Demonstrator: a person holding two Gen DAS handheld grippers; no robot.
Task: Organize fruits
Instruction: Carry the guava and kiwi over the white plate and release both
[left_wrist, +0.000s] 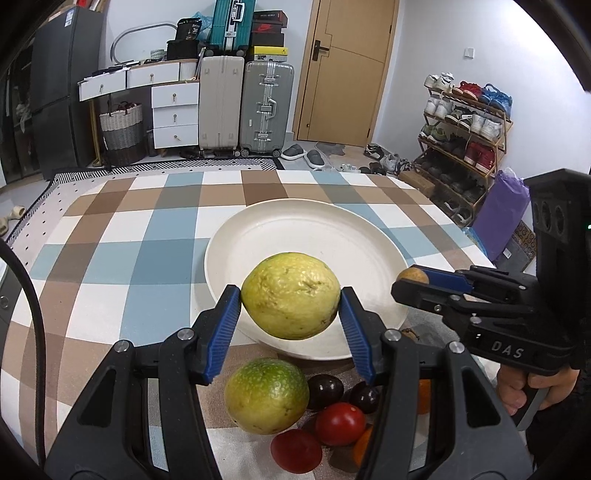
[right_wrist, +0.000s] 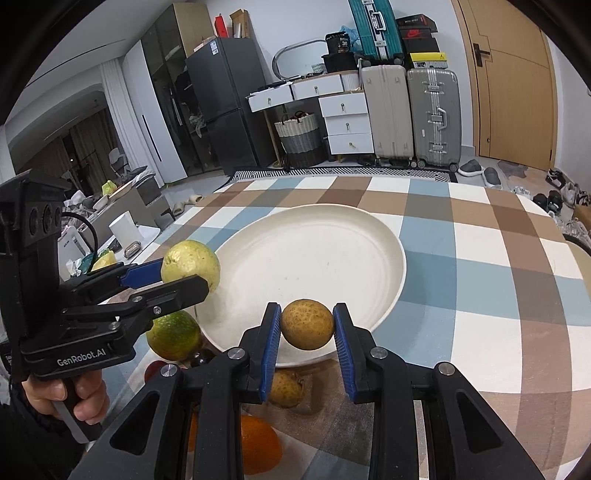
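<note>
Fruits lifted in both grippers above an empty plate.

I had the left gripper (left_wrist: 290, 302) clenched on a yellow-green guava (left_wrist: 290, 295), held over the near rim of the white plate (left_wrist: 295, 229); the right gripper (right_wrist: 307, 330) grasped a small brown longan (right_wrist: 307, 324) at the same rim. Nothing lay on the plate, so I judged the sorting barely begun. Left on the checked tablecloth (left_wrist: 110, 258) were a second guava (left_wrist: 266, 395), cherry tomatoes (left_wrist: 340, 424), dark plums (left_wrist: 325, 391), an orange (right_wrist: 258, 446) and another longan (right_wrist: 286, 387).
</note>
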